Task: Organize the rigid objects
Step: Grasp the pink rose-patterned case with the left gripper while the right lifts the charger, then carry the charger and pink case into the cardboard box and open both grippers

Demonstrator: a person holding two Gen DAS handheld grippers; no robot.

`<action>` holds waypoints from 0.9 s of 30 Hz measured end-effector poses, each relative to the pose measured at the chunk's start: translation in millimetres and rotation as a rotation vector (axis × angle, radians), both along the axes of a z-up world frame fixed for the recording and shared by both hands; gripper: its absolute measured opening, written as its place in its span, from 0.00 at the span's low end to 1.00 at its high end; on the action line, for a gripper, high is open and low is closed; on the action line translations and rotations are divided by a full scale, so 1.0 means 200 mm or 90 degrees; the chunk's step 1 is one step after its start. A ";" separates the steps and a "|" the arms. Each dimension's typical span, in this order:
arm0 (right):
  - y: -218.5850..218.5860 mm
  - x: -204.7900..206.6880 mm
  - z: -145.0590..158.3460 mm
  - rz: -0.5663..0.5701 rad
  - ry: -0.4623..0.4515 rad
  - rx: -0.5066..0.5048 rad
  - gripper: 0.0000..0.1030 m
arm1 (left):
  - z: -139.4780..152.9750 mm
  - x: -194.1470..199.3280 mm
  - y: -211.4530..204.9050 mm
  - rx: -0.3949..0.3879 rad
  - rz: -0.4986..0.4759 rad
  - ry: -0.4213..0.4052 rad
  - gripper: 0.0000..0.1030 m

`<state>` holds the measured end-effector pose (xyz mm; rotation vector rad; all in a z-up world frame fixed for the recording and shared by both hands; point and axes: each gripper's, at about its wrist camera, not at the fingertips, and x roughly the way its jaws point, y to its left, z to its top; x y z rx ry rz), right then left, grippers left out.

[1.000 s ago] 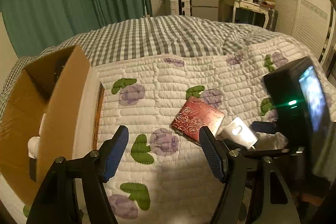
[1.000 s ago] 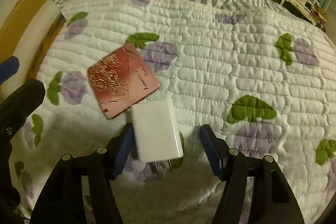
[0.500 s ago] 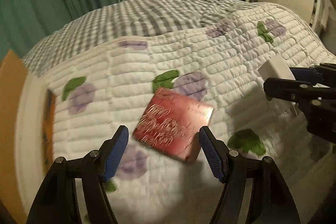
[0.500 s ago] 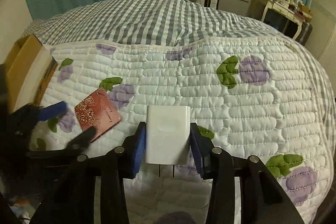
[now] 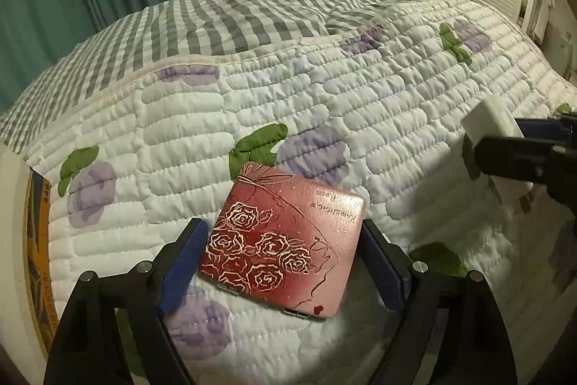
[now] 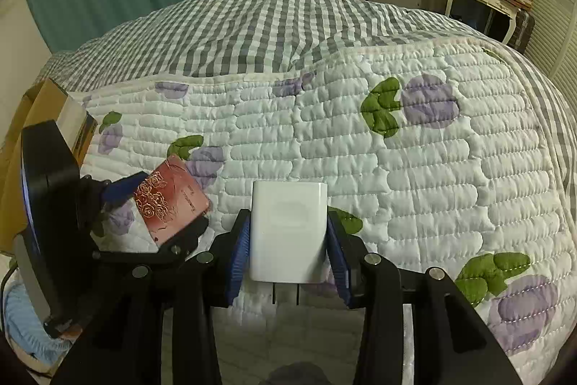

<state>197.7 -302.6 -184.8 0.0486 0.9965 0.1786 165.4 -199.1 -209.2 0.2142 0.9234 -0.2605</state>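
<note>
A flat red case with a rose pattern (image 5: 285, 240) lies on the quilted bedspread (image 5: 360, 118). My left gripper (image 5: 285, 262) is open, its blue fingers on either side of the case's near end with small gaps. In the right wrist view the case (image 6: 169, 201) sits between the left gripper's fingers. My right gripper (image 6: 288, 240) is shut on a white plug adapter (image 6: 288, 230), held above the bed, prongs pointing back. The adapter also shows at the right edge of the left wrist view (image 5: 494, 128).
A cardboard box (image 6: 39, 118) stands at the left edge of the bed, its rim also in the left wrist view (image 5: 36, 240). A grey checked blanket (image 6: 252, 27) covers the far half of the bed. Furniture stands beyond.
My left gripper moved forward and down onto the red case, which now lies between its fingers. My right gripper closed on the white adapter and lifted it off the bed.
</note>
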 end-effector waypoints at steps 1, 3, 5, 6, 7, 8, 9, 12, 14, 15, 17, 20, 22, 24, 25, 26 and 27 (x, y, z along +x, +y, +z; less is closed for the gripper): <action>0.00 0.00 0.00 -0.001 0.001 -0.001 0.39 | 0.00 0.00 -0.01 0.008 -0.002 -0.005 0.84; 0.01 0.00 -0.01 -0.001 0.003 -0.006 0.39 | 0.01 -0.02 -0.02 0.023 -0.005 -0.016 0.83; 0.01 0.00 -0.01 -0.001 0.003 -0.009 0.39 | 0.02 -0.03 -0.05 0.030 -0.008 -0.030 0.81; 0.01 0.00 -0.02 -0.002 0.002 -0.010 0.39 | 0.02 -0.04 -0.05 0.035 -0.009 -0.035 0.79; 0.01 0.00 -0.02 -0.002 0.002 -0.012 0.39 | 0.03 -0.04 -0.06 0.038 -0.010 -0.039 0.79; 0.01 -0.01 -0.02 -0.003 0.000 -0.013 0.39 | 0.04 -0.05 -0.06 0.038 -0.010 -0.039 0.78; 0.01 -0.01 -0.02 -0.003 -0.004 -0.014 0.39 | 0.05 -0.05 -0.06 0.038 -0.008 -0.039 0.77; 0.02 -0.03 -0.02 -0.008 -0.018 -0.025 0.39 | 0.07 -0.08 -0.04 0.038 0.005 -0.039 0.75; 0.02 -0.05 -0.01 -0.008 -0.028 -0.030 0.39 | 0.11 -0.11 -0.04 0.035 0.012 -0.044 0.74; 0.02 -0.06 0.00 -0.008 -0.035 -0.032 0.39 | 0.13 -0.12 -0.03 0.032 0.014 -0.047 0.74; 0.03 -0.08 0.02 -0.009 -0.050 -0.041 0.39 | 0.18 -0.16 -0.01 0.028 0.023 -0.052 0.73; 0.04 -0.11 0.05 -0.009 -0.064 -0.050 0.39 | 0.26 -0.21 0.01 0.017 0.029 -0.062 0.73; 0.06 -0.13 0.08 -0.008 -0.073 -0.057 0.39 | 0.32 -0.26 0.03 0.010 0.030 -0.074 0.72; 0.07 -0.17 0.12 -0.007 -0.086 -0.069 0.39 | 0.39 -0.30 0.05 -0.002 0.030 -0.086 0.72; 0.08 -0.18 0.14 -0.006 -0.090 -0.074 0.39 | 0.43 -0.31 0.07 -0.007 0.030 -0.091 0.72; 0.08 -0.20 0.16 -0.006 -0.095 -0.076 0.39 | 0.46 -0.33 0.09 -0.014 0.032 -0.098 0.72; 0.09 -0.22 0.19 -0.009 -0.099 -0.074 0.39 | 0.51 -0.35 0.10 -0.019 0.034 -0.105 0.72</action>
